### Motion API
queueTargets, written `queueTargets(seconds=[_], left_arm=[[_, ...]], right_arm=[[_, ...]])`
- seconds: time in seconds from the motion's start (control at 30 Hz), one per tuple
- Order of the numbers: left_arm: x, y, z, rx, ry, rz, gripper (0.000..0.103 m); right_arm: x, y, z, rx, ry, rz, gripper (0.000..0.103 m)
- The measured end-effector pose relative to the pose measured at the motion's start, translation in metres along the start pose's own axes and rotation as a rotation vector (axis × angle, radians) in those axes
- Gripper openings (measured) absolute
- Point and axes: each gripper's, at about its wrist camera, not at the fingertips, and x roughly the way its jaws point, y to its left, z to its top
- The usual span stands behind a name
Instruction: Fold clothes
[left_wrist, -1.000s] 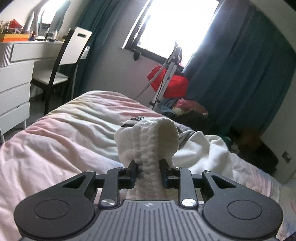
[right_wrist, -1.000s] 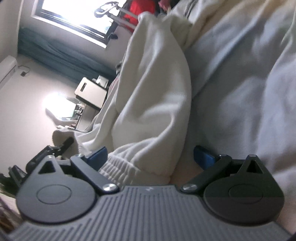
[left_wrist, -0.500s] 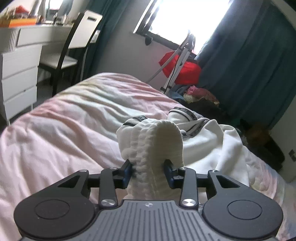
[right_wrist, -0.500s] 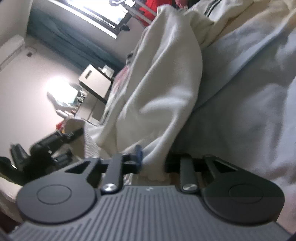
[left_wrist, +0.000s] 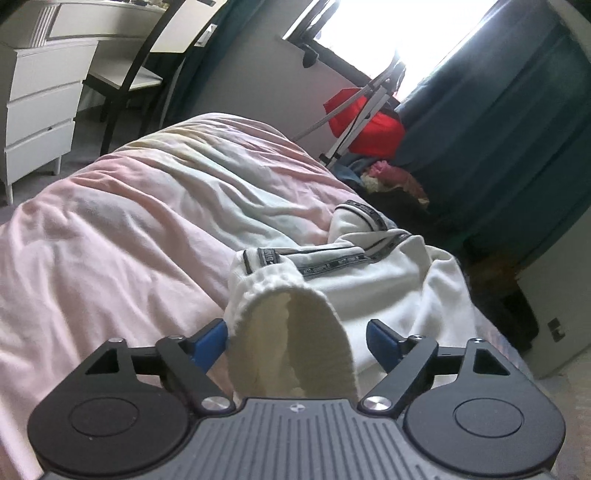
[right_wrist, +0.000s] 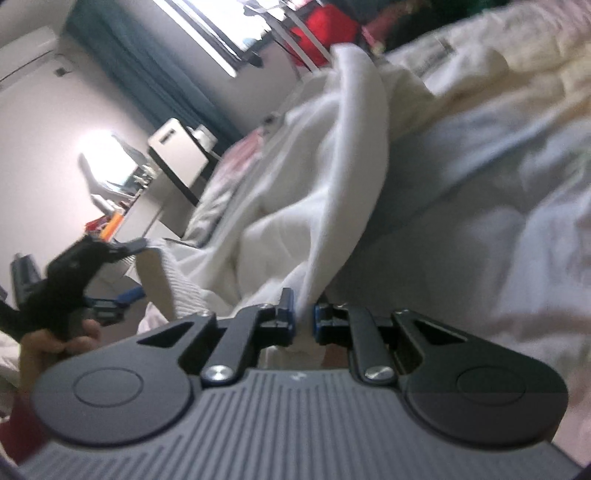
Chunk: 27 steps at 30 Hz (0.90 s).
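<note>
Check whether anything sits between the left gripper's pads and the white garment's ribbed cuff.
Nothing visible does. The ribbed cuff lies directly between the left gripper's opening jaws, pads clear of it on both sides, above the pink bedcover.

The bed (left_wrist: 122, 236), covered by a rumpled pale pink duvet (left_wrist: 92, 266), extends ahead and left of the left claw. A white garment (left_wrist: 388, 280) with black lettered trim lies directly on it, ahead-right.

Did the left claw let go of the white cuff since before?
Yes. The left claw is opening; its fingers now stand apart from the ribbed cuff, which they squeezed earlier.
</note>
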Motion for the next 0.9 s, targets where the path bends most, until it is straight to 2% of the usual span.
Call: queueTargets(seconds=[0.17, 0.23, 0.3, 0.4, 0.57, 0.67, 0.73, 0.8, 0.87, 0.9], left_arm=[[0.0, -0.001, 0.001, -0.03, 0.0, 0.02, 0.088], [0.004, 0.001, 0.003, -0.049, 0.005, 0.011, 0.089], [0.007, 0.004, 0.004, -0.068, 0.008, 0.011, 0.089], [0.013, 0.008, 0.006, -0.095, 0.002, 0.035, 0.089], [0.023, 0.009, 0.009, -0.09, -0.009, 0.038, 0.089], [0.037, 0.007, 0.007, -0.065, 0.015, 0.073, 0.088], [0.046, 0.007, 0.005, -0.061, 0.032, 0.095, 0.085], [0.051, 0.011, 0.004, -0.087, 0.033, 0.105, 0.079], [0.053, 0.015, 0.004, -0.117, 0.022, 0.11, 0.069], [0.053, 0.016, 0.004, -0.123, 0.015, 0.117, 0.066]], right_arm=[[0.012, -0.016, 0.001, 0.1, 0.044, -0.009, 0.016], [0.02, -0.019, 0.0, 0.129, 0.06, -0.018, 0.023], [0.026, -0.025, -0.002, 0.155, 0.074, -0.025, 0.046], [0.033, -0.029, -0.003, 0.2, 0.082, 0.009, 0.064], [0.036, -0.024, -0.007, 0.176, 0.066, 0.027, 0.064], [0.038, -0.015, -0.01, 0.125, 0.087, 0.054, 0.063], [0.036, -0.006, -0.013, 0.066, 0.087, 0.032, 0.063], [0.03, 0.002, -0.015, 0.012, 0.071, 0.012, 0.063], [0.028, 0.0, -0.016, 0.025, 0.064, 0.002, 0.063], [0.028, -0.003, -0.016, 0.042, 0.059, 0.002, 0.059]])
